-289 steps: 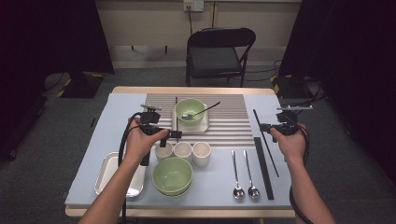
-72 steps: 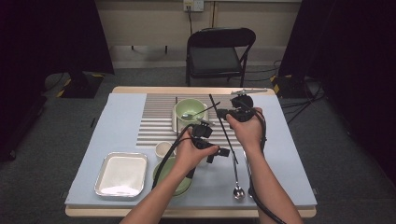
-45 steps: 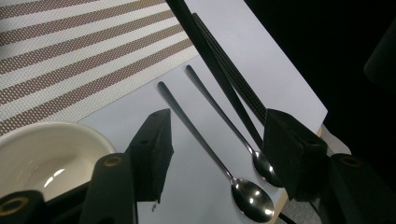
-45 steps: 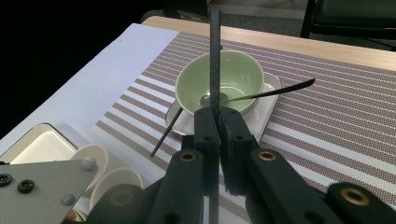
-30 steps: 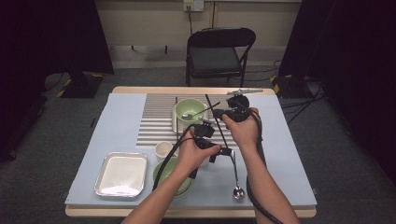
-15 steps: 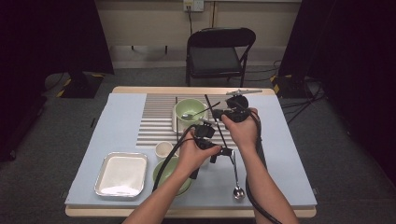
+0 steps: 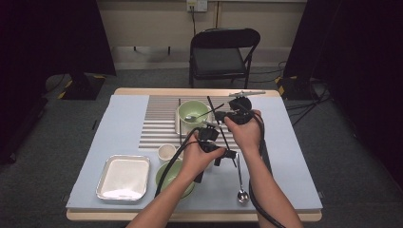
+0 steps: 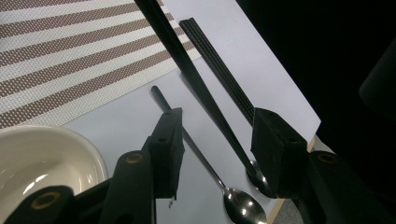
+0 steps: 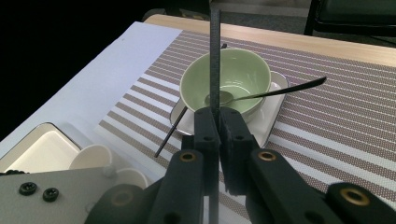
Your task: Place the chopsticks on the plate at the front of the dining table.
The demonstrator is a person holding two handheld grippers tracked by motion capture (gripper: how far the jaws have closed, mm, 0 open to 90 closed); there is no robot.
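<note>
My right gripper (image 9: 218,112) is shut on a black chopstick (image 9: 215,56), which stands up between its jaws. In the high view that chopstick (image 7: 211,105) slants across the mat from my right gripper (image 7: 219,115) down to my left gripper (image 7: 227,154). In the left gripper view the chopstick (image 8: 196,84) passes between the jaws of my left gripper (image 8: 219,116). These jaws have just been closing, but a wide gap remains and the pads do not press on it. A second chopstick (image 8: 219,70) lies on the table beyond.
A green bowl (image 7: 192,111) with a spoon (image 9: 261,93) in it sits on a white plate (image 9: 275,123) on the striped mat. Another green bowl (image 7: 173,175), a white cup (image 7: 167,152), a metal tray (image 7: 124,176) and a spoon (image 7: 241,183) lie nearer. A chair (image 7: 223,52) stands behind the table.
Since the oldest frame both hands have come to the middle and my right gripper has lifted a chopstick from the right side. Over the last second the hands hardly moved.
</note>
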